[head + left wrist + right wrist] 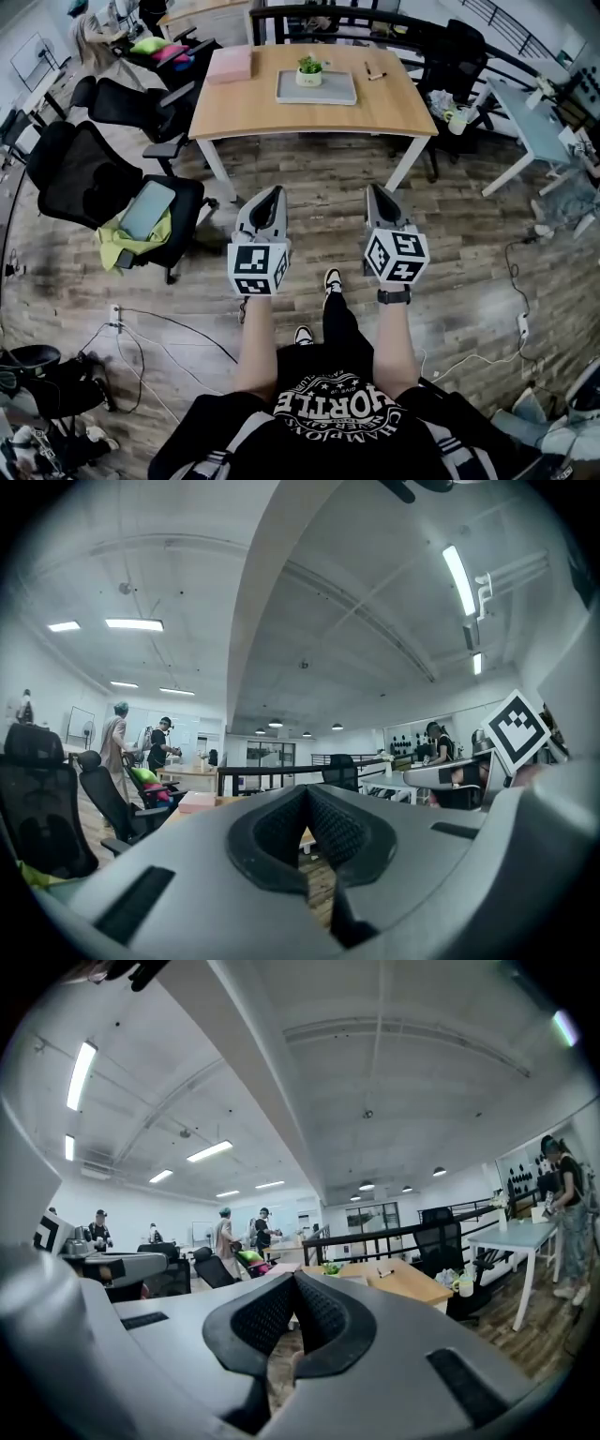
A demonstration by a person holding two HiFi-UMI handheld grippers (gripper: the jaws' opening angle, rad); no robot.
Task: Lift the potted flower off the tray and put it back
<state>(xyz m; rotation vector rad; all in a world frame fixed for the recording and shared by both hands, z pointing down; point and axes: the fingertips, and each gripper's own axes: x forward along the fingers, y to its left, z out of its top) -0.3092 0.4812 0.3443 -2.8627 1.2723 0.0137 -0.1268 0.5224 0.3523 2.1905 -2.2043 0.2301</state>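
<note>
Wooden tabletop [394,117] taken as the reference; it stands on a plank floor [469,234].

- A grey tray [339,94] lies on the tabletop, about the middle of its far half.
- The potted flower [309,71] stands upright on the left part of the tray: white pot, green leaves.
- A pink box [230,66] lies at the tabletop's far left corner.
- A small dark item [375,73] lies on the tabletop just right of the tray; too small to identify.
- Black office chairs [131,105] stand off the tabletop's left side.

Left gripper [270,197]: held over the floor, well short of the tabletop's near edge and pointing towards it. Its jaws are fully together, the pads meeting, with nothing between them.

Right gripper [378,193]: beside the left one, equally short of the near edge. Its jaws are likewise pressed together and empty.

Neither gripper touches the pot or the tray.
</note>
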